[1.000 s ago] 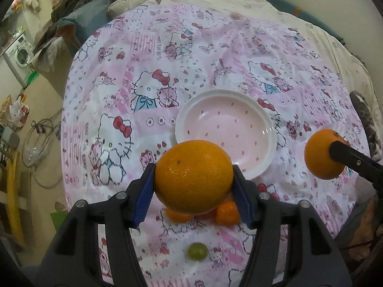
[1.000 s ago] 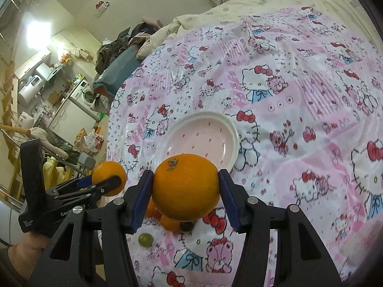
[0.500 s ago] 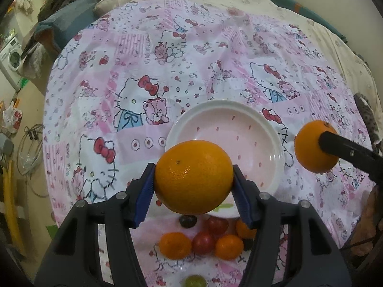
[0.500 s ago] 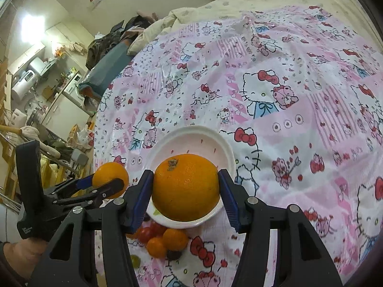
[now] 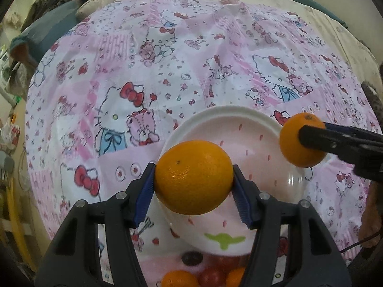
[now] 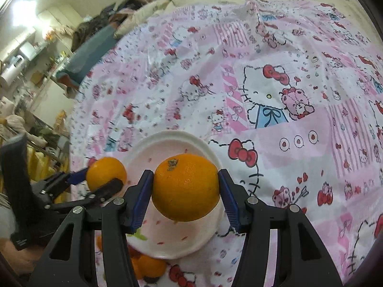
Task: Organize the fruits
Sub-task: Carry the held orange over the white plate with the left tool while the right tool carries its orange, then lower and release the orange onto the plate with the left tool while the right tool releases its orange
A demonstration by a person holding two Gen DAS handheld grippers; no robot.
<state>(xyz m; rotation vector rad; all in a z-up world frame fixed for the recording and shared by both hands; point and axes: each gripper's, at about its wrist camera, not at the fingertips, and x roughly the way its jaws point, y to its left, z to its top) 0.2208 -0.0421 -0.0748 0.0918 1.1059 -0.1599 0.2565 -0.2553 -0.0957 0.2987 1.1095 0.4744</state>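
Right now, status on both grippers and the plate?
Left gripper and right gripper each clamp an orange. Both over the empty plate. Nothing in the way.

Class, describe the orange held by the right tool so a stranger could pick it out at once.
Find the white plate on the pink cartoon cloth. Two oranges hang over it; the right tool clamps the orange with its brown stem scar facing the camera, unlike the other orange.
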